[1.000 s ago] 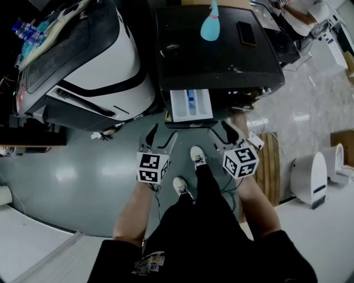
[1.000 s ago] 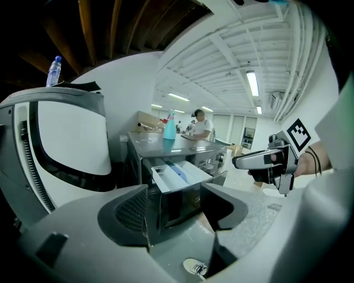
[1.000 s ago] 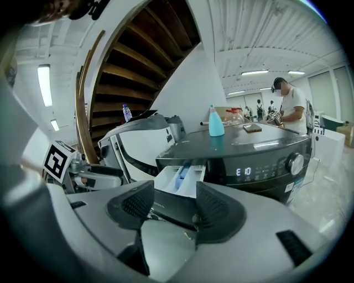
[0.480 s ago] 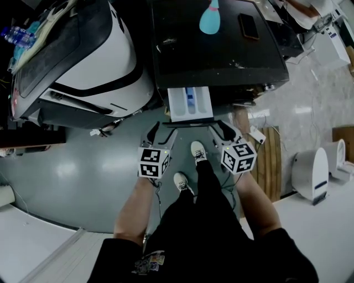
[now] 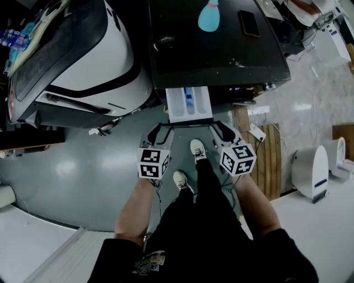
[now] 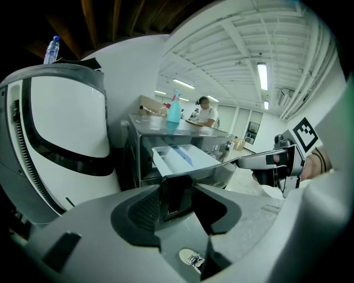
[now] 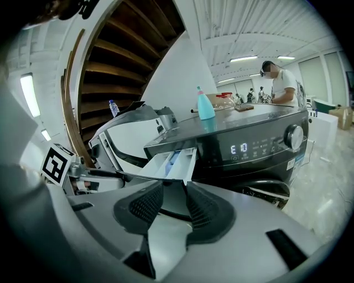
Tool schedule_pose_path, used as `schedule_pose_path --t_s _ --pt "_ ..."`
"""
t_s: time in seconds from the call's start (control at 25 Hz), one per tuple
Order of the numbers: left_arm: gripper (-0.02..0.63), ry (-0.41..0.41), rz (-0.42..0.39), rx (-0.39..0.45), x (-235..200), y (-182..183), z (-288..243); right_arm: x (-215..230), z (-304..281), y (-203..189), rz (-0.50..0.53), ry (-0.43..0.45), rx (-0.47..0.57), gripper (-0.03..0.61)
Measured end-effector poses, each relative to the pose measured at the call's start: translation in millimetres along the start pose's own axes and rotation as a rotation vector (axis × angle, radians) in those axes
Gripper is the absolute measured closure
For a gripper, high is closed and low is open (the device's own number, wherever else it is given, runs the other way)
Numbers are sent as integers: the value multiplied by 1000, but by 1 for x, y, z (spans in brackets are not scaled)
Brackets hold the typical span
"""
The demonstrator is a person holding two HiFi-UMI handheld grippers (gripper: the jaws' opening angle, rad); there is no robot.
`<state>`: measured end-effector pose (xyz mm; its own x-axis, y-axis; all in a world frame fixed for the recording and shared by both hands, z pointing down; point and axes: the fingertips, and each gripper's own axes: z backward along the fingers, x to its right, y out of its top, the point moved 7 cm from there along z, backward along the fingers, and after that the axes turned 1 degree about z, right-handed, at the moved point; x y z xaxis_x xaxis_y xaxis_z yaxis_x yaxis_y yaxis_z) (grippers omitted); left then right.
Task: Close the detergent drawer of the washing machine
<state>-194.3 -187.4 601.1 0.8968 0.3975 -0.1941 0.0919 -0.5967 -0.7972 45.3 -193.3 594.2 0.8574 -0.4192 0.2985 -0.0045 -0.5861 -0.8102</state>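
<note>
The dark washing machine (image 5: 215, 50) has its white detergent drawer (image 5: 189, 104) pulled out toward me, blue insert showing. My left gripper (image 5: 160, 131) is at the left end of the drawer's dark front panel (image 5: 191, 122) and my right gripper (image 5: 220, 130) at its right end. Both pairs of jaws are closing. In the left gripper view the panel's end stands as a dark slab between the jaws of the left gripper (image 6: 185, 202), below the drawer (image 6: 180, 159). In the right gripper view the drawer's corner (image 7: 171, 163) sits just above the gap of the right gripper (image 7: 174, 207). No pad visibly presses.
A white-and-black machine (image 5: 83, 61) stands close on the left. On the washer's top are a teal bottle (image 5: 208, 16) and a phone (image 5: 247, 23). My shoes (image 5: 197, 149) are right below the drawer. A wooden pallet (image 5: 268, 157) and a white appliance (image 5: 311, 174) lie to the right.
Both grippers have come up to the two ends of the drawer's front panel, and their jaws have narrowed from wide open.
</note>
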Motion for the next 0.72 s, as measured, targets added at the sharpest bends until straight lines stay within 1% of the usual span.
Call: schedule_pose_path --t_s 0.4,0.72 --pt "439 3 8 -4 0 1 -2 0 -2 1 -9 -14 -1 443" --pt "439 20 21 2 -3 8 -10 6 -11 10 -13 -27 6 445"
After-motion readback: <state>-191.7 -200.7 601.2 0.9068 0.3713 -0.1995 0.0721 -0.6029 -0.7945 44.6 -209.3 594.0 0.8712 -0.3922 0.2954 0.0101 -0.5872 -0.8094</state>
